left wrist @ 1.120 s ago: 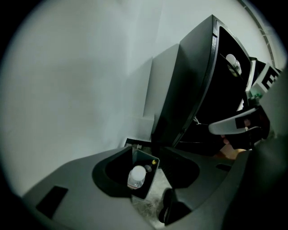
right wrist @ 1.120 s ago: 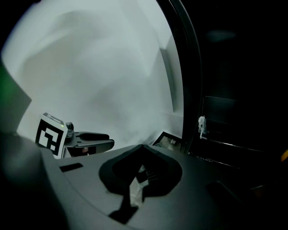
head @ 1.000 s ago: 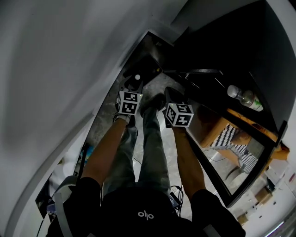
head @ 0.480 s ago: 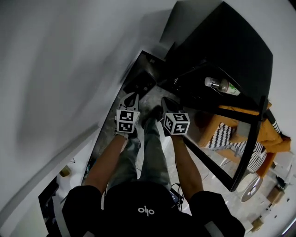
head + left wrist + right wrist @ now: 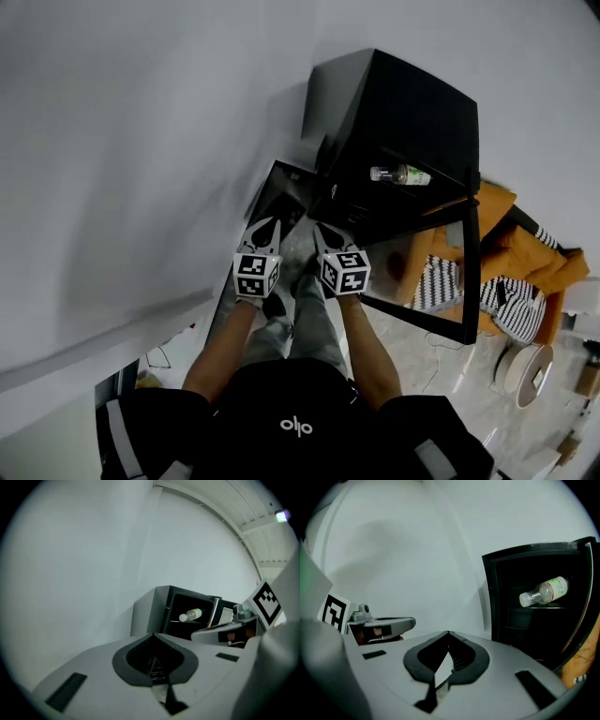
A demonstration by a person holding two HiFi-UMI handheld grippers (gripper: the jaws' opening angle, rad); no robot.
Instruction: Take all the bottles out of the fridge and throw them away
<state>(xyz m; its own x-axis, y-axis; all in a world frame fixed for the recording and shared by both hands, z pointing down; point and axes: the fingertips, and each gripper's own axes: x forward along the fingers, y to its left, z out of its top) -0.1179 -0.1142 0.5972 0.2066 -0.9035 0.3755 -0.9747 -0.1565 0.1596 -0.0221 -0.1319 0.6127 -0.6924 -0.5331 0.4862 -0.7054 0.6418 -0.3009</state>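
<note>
Risen from near the floor, the left gripper (image 5: 274, 222) and right gripper (image 5: 321, 231) face the open fridge (image 5: 412, 103) at upper right, fingers (image 5: 264, 234) clenched empty; one bottle (image 5: 400, 174) lies inside, still to be binned.

Raised the left tongs (image 5: 271, 225) and the right tongs (image 5: 320, 231) from low down near the floor (image 5: 412, 361) to higher up, before the open fridge (image 5: 412, 103). Closed the left tongs, spread wide a second ago, now shut with nothing between. Lifted the head view as well: now takes in the whole fridge top, and shows the bottle (image 5: 400, 174) nearer the middle instead of far right.
</note>
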